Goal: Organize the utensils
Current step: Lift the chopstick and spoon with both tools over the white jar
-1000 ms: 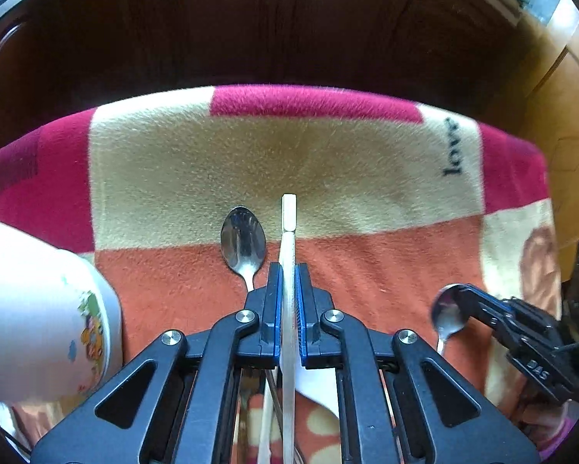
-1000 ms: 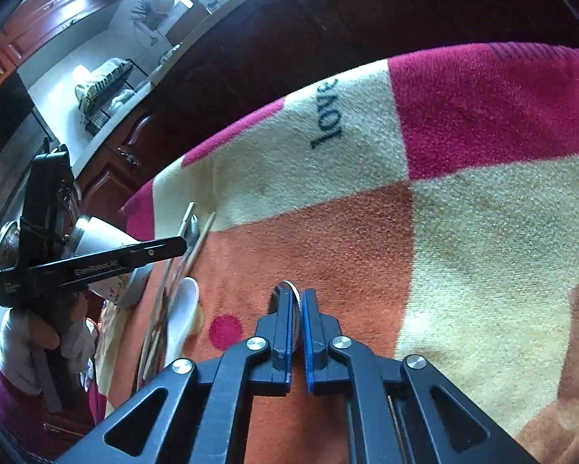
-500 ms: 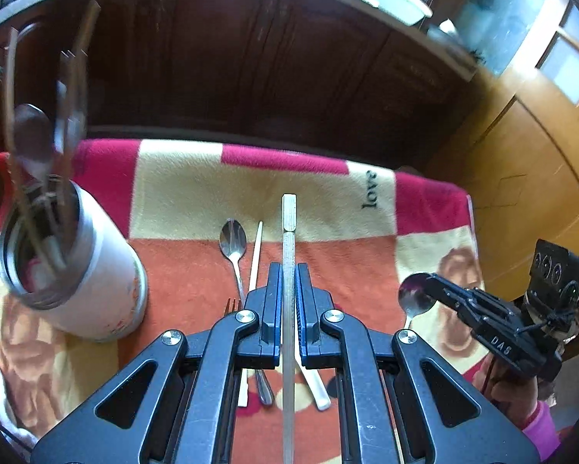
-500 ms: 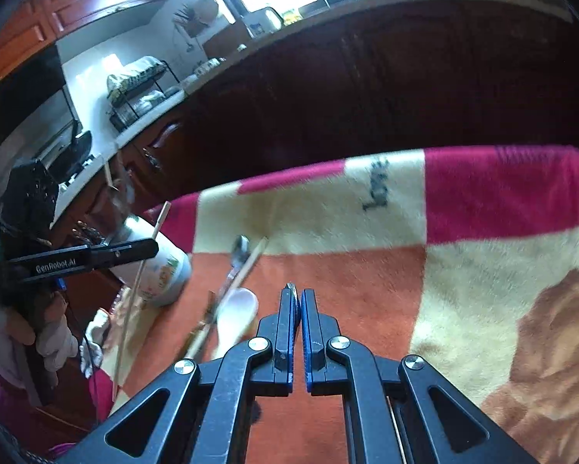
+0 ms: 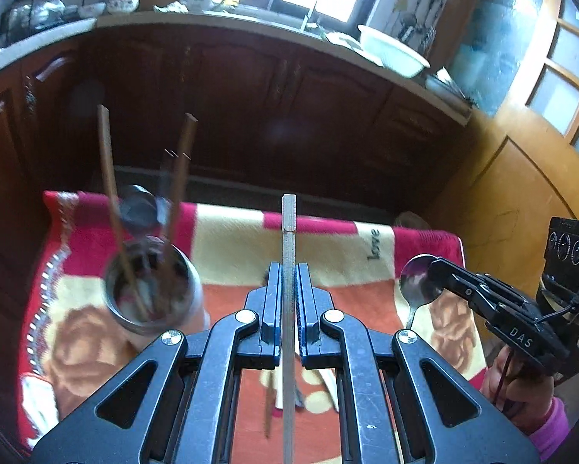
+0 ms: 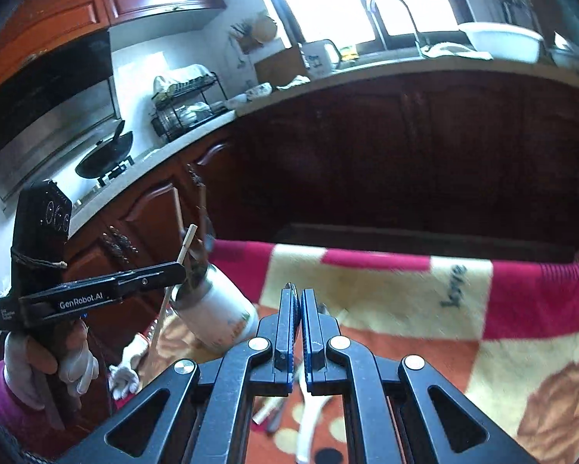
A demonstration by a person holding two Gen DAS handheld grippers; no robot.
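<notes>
My left gripper (image 5: 288, 270) is shut on a pale chopstick (image 5: 289, 224) that sticks out forward, high above the blanket. My right gripper (image 6: 298, 297) is shut on a metal spoon (image 5: 417, 282); the spoon's bowl shows at the gripper tips in the left wrist view, and only its thin edge (image 6: 289, 288) shows in the right wrist view. A white utensil holder (image 5: 154, 294) stands on the left of the blanket with chopsticks and a spoon upright inside. The left gripper (image 6: 173, 270) hovers just left of the holder (image 6: 216, 317).
A red, cream and orange blanket (image 5: 235, 243) covers the table. Loose utensils (image 6: 285, 406) lie on it below the grippers, among them a white spoon (image 6: 309, 417). Dark wooden cabinets (image 5: 251, 96) stand behind; a wooden door (image 5: 521, 178) is at the right.
Both grippers have risen well above the blanket with the chopstick and the spoon. The utensil holder now appears whole and farther below, and the kitchen counter has come into view.
</notes>
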